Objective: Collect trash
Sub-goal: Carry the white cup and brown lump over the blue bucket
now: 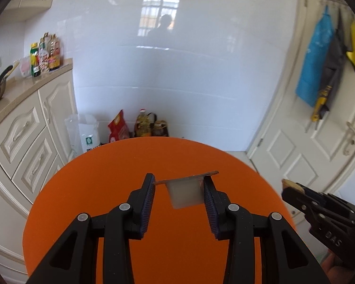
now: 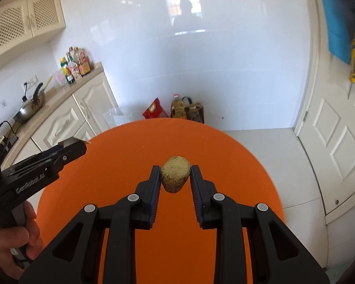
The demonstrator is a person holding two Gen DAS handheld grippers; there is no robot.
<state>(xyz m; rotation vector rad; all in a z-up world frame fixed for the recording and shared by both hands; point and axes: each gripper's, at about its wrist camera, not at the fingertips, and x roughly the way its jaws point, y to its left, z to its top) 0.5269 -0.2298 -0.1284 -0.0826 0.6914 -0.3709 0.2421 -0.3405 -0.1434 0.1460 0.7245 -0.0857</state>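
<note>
Jaws of the left gripper (image 1: pixel 179 189) are clamping a small translucent plastic cup (image 1: pixel 185 193) by its sides, while the right gripper (image 2: pixel 175 177) is squeezing a brownish fibrous lump (image 2: pixel 175 177). Both are hovering above a round orange table (image 1: pixel 101 189).

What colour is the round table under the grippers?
The round table is bright orange all over. It shows best in the left wrist view.

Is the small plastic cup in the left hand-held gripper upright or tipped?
Upright, slightly tilted: the cup hangs between the left hand-held gripper pads, rim and peeled lid on top, narrow base down, above the orange table.
</note>
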